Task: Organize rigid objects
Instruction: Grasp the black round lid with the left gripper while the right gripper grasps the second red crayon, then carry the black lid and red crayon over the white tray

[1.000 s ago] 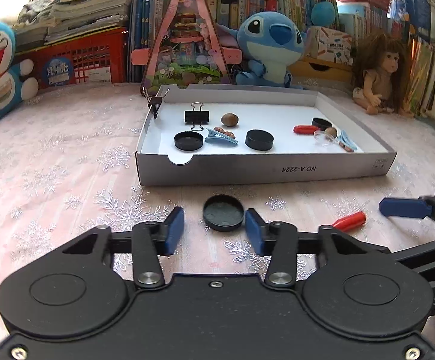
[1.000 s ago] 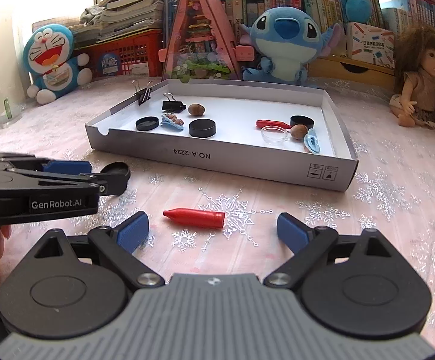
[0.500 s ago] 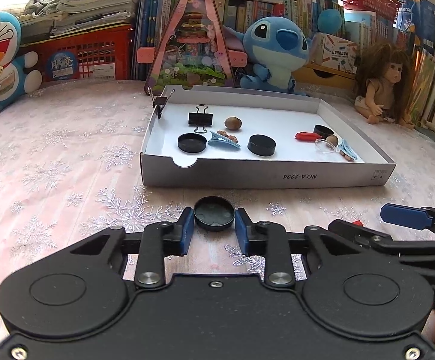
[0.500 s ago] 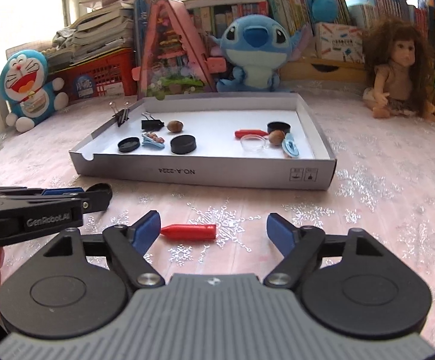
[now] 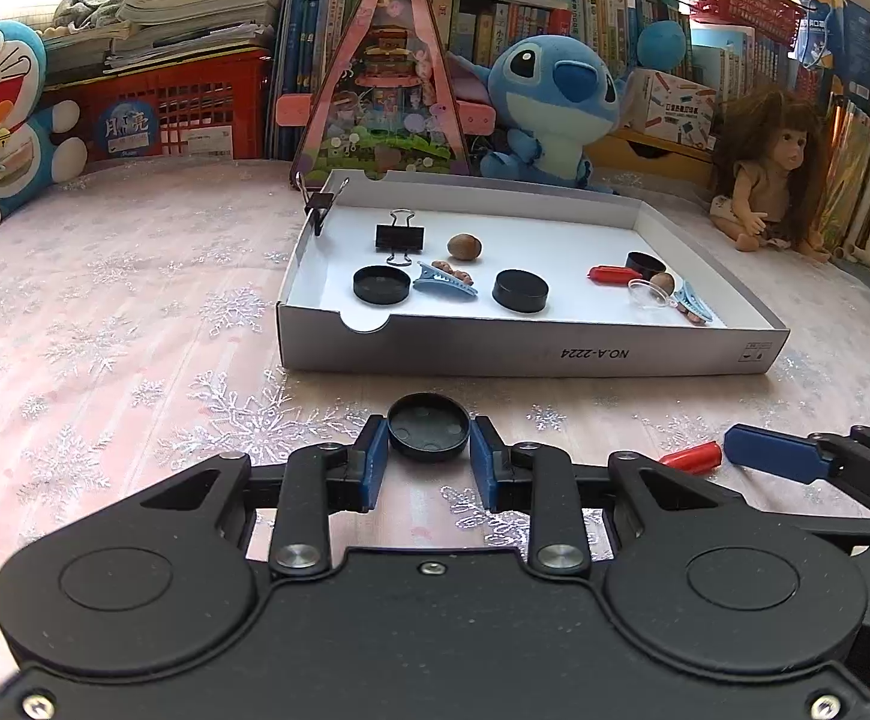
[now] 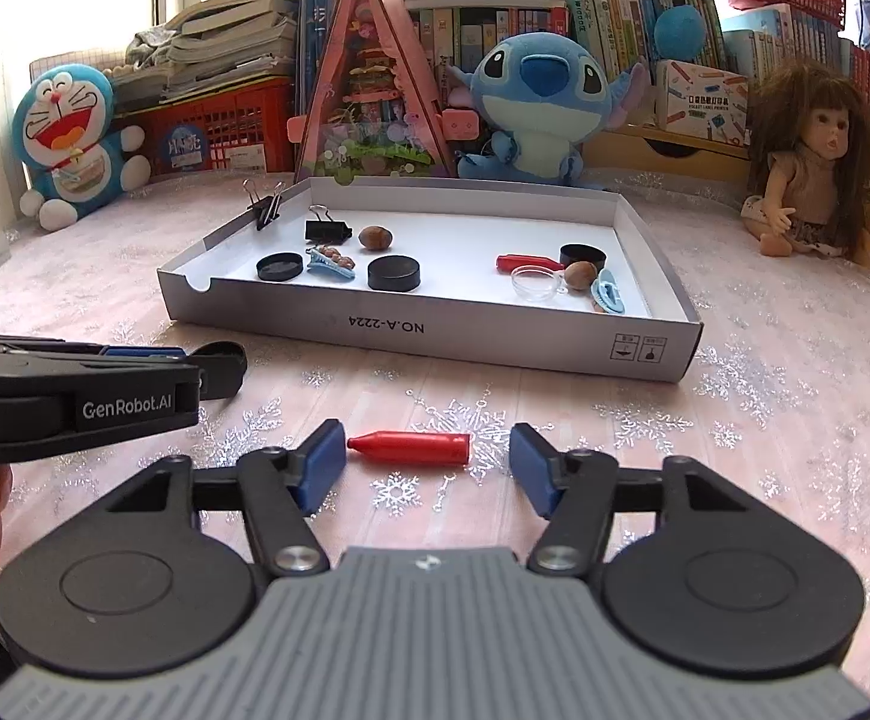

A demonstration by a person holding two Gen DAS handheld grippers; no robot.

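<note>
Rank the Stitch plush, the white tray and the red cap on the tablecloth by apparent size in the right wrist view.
1. White tray
2. Stitch plush
3. Red cap

The cap lies nearest the camera yet looks smallest, so the order is safe.

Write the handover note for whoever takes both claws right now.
Left claw: shut on the black cap, low over the tablecloth.
Right claw: closing around the red crayon lying on the cloth; the pads are not yet pressing it.
Done: the white box already holds binder clips, nuts, hair clips, black caps, a red crayon and a clear dish.
Left: finish the crayon grip, then carry cap and crayon into the box.
</note>
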